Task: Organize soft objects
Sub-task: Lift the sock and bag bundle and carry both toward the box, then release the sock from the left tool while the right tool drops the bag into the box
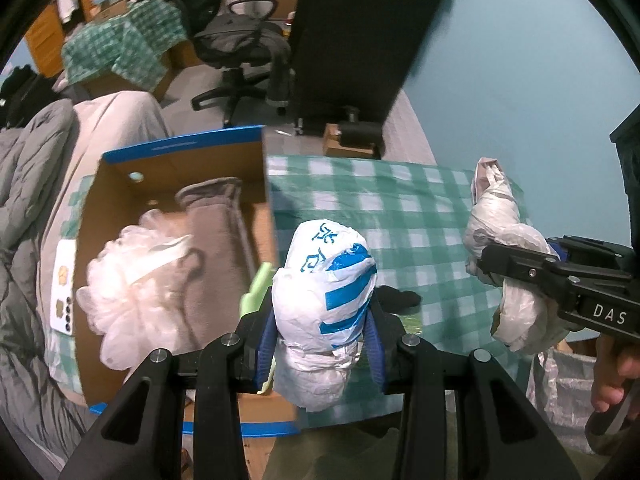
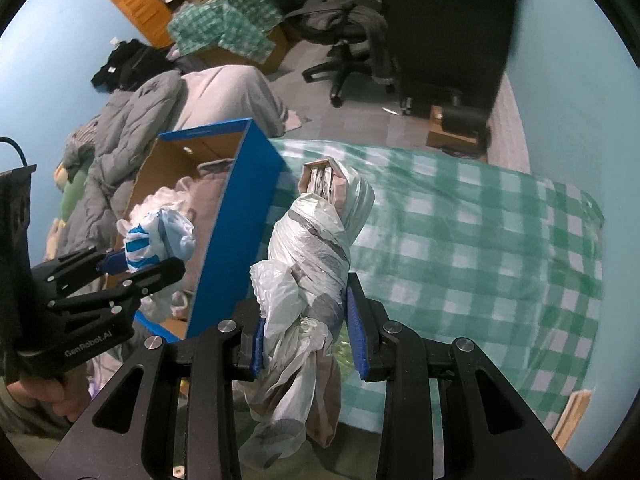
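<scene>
My left gripper (image 1: 323,344) is shut on a white plastic bag bundle with blue stripes and print (image 1: 326,292), held in the air beside the right wall of an open cardboard box with blue sides (image 1: 270,200). Inside the box lie a white mesh bath pouf (image 1: 136,284) and a grey-brown towel (image 1: 216,236). My right gripper (image 2: 306,342) is shut on a knotted grey-white plastic bag bundle (image 2: 312,252), held over the green checked cloth (image 2: 460,240). Each gripper also shows in the other's view: the right gripper (image 1: 516,268), the left gripper (image 2: 132,268).
A black object (image 1: 400,298) and a pale green item (image 1: 254,290) lie on the cloth behind the striped bundle. Grey padded jackets (image 2: 124,136) are piled left of the box. An office chair (image 2: 352,40), a dark cabinet (image 2: 448,28) and cloth-covered boxes (image 2: 228,24) stand beyond.
</scene>
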Action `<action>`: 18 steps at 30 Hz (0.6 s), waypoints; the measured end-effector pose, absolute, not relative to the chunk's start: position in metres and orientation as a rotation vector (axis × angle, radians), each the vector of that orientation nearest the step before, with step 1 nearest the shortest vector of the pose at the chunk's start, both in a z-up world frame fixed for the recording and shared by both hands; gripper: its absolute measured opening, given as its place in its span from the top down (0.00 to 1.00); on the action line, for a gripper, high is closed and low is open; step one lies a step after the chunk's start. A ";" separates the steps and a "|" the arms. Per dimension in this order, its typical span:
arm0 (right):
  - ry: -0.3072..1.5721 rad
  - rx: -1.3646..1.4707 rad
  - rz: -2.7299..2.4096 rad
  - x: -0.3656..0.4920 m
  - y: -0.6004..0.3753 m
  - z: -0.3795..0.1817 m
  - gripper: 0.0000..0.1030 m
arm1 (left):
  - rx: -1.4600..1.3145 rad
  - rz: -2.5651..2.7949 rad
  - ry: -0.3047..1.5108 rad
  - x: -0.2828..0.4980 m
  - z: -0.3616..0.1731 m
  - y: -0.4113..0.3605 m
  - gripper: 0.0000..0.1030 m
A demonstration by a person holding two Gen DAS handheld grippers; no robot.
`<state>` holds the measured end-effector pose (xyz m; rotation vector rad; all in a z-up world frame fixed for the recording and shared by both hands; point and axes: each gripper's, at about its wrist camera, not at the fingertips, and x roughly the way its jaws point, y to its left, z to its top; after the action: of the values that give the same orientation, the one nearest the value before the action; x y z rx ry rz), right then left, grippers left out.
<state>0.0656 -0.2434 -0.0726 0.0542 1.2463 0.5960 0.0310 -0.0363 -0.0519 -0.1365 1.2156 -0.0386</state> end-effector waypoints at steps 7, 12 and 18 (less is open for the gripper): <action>1.250 0.021 0.665 0.072 -0.202 -0.073 0.69 | -0.175 0.028 1.215 0.026 -0.055 -0.003 0.62; 1.256 0.002 0.714 0.077 -0.173 -0.074 0.69 | -0.200 0.077 1.224 0.020 -0.060 0.022 0.62; 1.267 -0.026 0.763 0.081 -0.141 -0.078 0.69 | -0.222 0.122 1.242 0.013 -0.071 0.046 0.62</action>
<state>0.0807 -0.1410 -0.0780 -0.0256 1.2667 0.7629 0.0134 0.0459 -0.0713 -0.2220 1.2419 0.1218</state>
